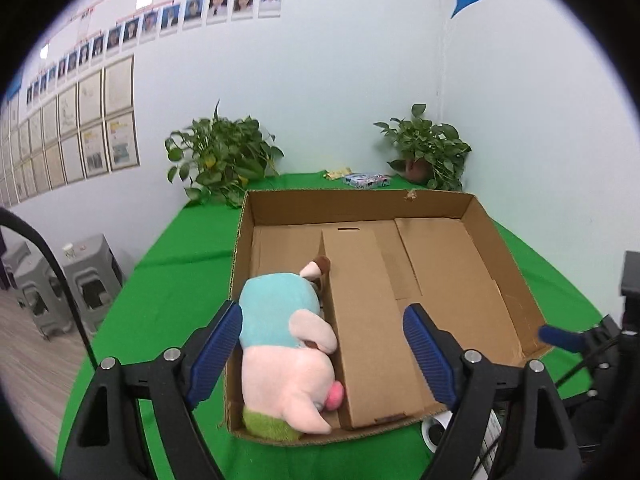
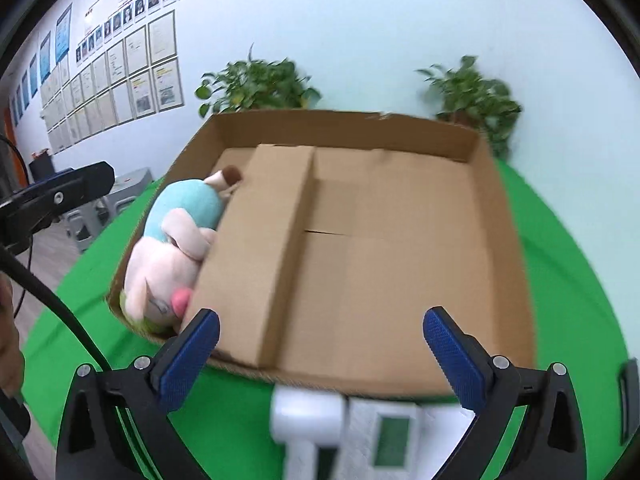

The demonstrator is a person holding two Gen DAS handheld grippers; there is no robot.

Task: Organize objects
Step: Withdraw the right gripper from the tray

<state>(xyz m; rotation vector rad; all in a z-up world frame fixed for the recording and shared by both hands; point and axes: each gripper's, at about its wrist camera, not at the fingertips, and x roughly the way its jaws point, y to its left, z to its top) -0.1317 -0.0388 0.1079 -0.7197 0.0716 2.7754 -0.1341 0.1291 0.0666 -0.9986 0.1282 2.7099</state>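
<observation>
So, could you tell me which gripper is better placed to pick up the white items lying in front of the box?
Probably the right gripper: its jaws are open and empty, and the white items lie just below its fingers, outside the box. The left gripper, also open, points at the plush toy already in the box.

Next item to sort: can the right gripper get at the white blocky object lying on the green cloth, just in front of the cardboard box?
Probably yes. The right gripper is open and empty, and the white blocky object lies uncovered on the green cloth, directly below the jaws, outside the cardboard box. The picture is blurred, so its exact shape is unclear.
</observation>
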